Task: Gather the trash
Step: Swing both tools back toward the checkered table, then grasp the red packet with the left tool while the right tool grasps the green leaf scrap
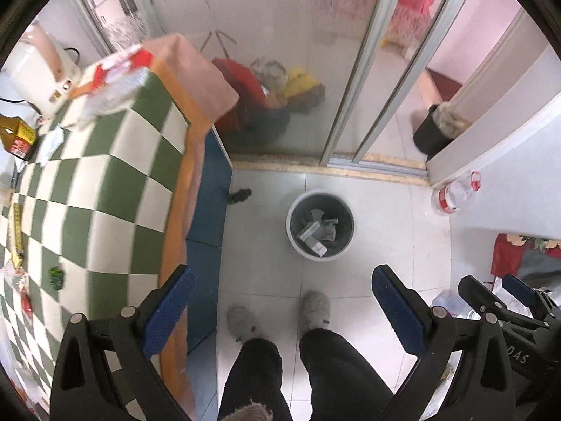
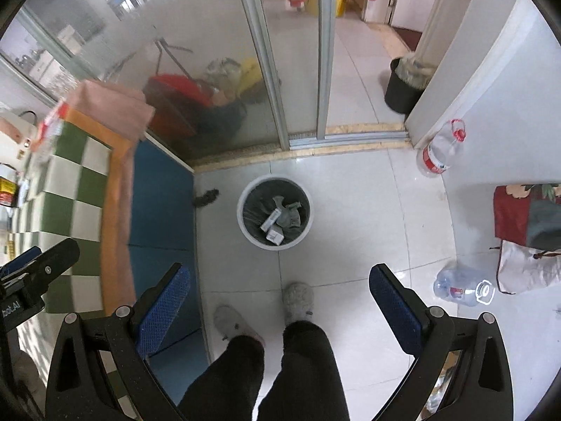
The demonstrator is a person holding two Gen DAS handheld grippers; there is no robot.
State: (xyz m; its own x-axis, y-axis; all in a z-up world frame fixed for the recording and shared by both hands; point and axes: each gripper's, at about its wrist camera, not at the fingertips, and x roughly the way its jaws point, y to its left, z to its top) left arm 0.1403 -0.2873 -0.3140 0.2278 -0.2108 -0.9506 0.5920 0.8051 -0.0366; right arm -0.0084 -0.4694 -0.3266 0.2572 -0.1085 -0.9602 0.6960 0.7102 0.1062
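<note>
Blue-padded grippers both empty, jaws wide apart, over floor in front of the bin.

Left gripper [image 1: 282, 310] and right gripper [image 2: 278, 308] hold nothing; feet in grey slippers [image 2: 298, 301] sit directly below. Bin [image 2: 274, 211] stands on the tile just ahead, already holding small boxes and crumpled paper. Remaining trash looks to be on the checked table [image 1: 115, 182] to the left: green wrapper [image 1: 56, 277], red scraps near the edge, crumpled paper further back. Risks: thin flat wrappers slipping from wide pads; snagging the tablecloth; grabbing the oil bottle [image 1: 17, 135] by mistake. Plastic bottles [image 2: 463, 289] on floor: trash or not, cannot tell.
</note>
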